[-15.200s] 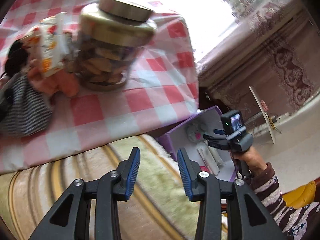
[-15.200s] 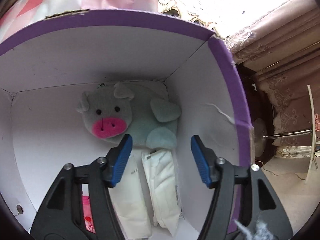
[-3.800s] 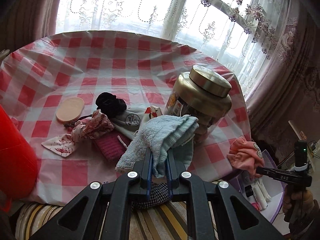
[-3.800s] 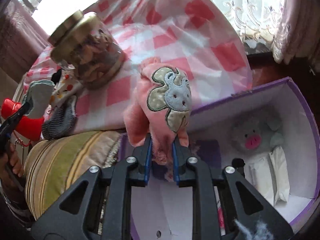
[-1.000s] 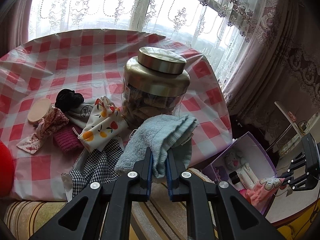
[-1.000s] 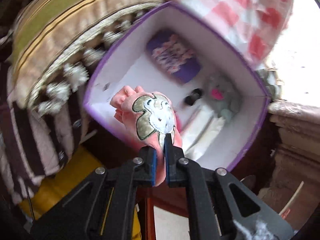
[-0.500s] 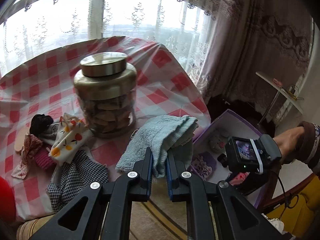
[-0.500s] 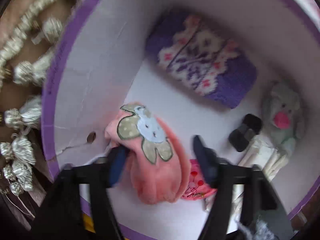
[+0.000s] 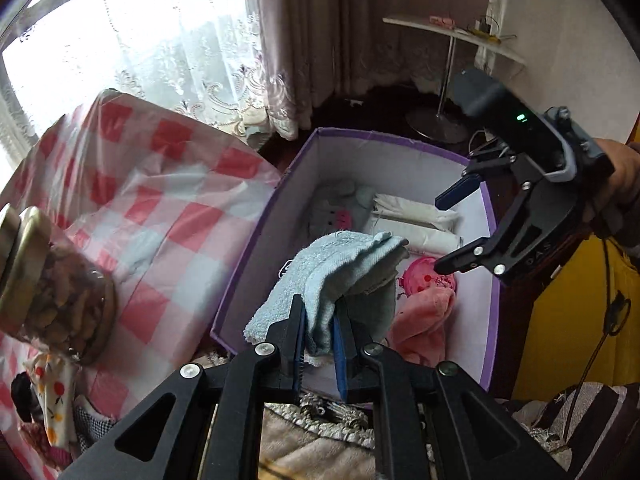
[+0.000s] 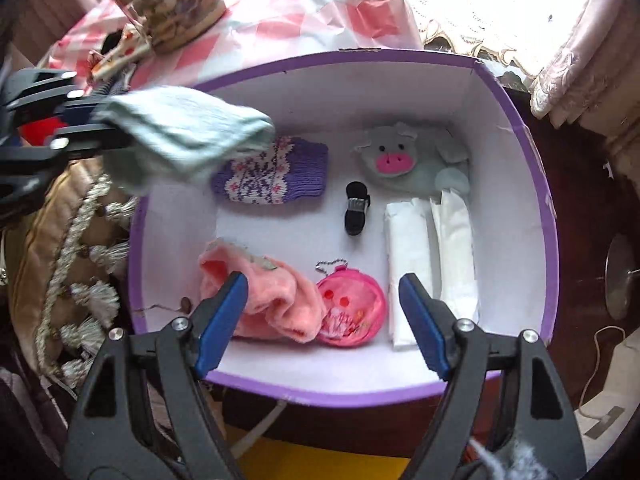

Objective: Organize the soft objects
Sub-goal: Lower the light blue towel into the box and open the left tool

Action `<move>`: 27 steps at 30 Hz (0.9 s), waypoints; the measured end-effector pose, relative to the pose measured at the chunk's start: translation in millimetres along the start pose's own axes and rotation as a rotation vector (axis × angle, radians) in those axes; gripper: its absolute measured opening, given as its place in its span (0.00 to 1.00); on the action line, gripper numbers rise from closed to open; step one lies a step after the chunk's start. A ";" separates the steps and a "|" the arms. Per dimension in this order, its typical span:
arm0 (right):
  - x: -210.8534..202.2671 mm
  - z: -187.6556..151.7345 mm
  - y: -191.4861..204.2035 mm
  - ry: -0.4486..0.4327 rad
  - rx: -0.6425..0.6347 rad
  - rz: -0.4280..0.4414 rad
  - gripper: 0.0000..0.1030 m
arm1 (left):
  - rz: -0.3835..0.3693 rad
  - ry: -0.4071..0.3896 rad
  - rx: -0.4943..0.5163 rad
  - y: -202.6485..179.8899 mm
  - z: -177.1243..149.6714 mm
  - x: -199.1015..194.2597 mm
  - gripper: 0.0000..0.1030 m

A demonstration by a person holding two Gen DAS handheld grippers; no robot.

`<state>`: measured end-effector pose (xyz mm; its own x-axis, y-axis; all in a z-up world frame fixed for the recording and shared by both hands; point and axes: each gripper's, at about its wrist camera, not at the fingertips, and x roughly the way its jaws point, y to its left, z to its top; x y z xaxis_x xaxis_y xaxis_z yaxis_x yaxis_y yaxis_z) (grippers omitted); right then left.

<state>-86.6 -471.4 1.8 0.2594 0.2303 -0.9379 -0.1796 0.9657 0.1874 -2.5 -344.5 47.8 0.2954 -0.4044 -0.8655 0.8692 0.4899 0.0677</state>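
My left gripper [image 9: 320, 328] is shut on a folded light blue towel [image 9: 340, 268] and holds it over the left rim of the purple box [image 9: 256, 240]. The towel also shows in the right wrist view [image 10: 188, 132], above the box's left side. My right gripper [image 10: 320, 312] is open and empty above the box's [image 10: 536, 184] near edge; it shows in the left wrist view [image 9: 456, 232] too. A pink cloth with an animal patch [image 10: 264, 292] lies loose in the box. Beside it lie a pink round pouch [image 10: 352, 308], a purple knit piece [image 10: 272, 176], a grey pig toy [image 10: 404, 156] and white packs [image 10: 432, 256].
A small black item [image 10: 356, 208] lies mid-box. A jar with a gold lid [image 9: 48, 280] stands on the red-checked tablecloth [image 9: 160, 200] at the left, with more cloths [image 9: 52, 400] below it. A tasselled cushion [image 10: 80, 248] borders the box. A side table [image 9: 452, 40] stands behind.
My right gripper has opened, let the pink cloth fall into the box and pulled back. My left gripper has carried the blue towel from the table to over the box.
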 end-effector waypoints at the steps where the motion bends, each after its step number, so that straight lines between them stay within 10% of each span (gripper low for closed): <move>1: -2.7 -1.8 3.1 -0.010 0.005 0.009 0.78 | -0.011 0.016 0.015 -2.1 3.0 5.5 0.17; 4: -1.4 -9.7 10.8 0.001 -0.011 0.019 0.78 | -0.061 0.130 0.050 -6.7 6.4 33.3 0.44; 7: 9.9 -14.6 24.3 0.039 -0.043 0.031 0.78 | -0.074 0.227 0.041 -6.2 0.8 51.3 0.50; 23: 119.1 14.1 91.4 0.432 -0.457 0.026 0.80 | -0.019 -0.049 -0.397 80.5 -52.9 -37.9 0.58; 27: 135.6 41.0 70.3 0.424 -0.417 -0.172 0.80 | -0.024 -0.072 -0.445 90.1 -63.3 -43.4 0.58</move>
<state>-25.2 -367.4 -100.2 -0.0663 -0.0750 -0.9950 -0.5465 0.8370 -0.0267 37.9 -233.9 60.0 0.3177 -0.4647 -0.8265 0.6258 0.7576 -0.1854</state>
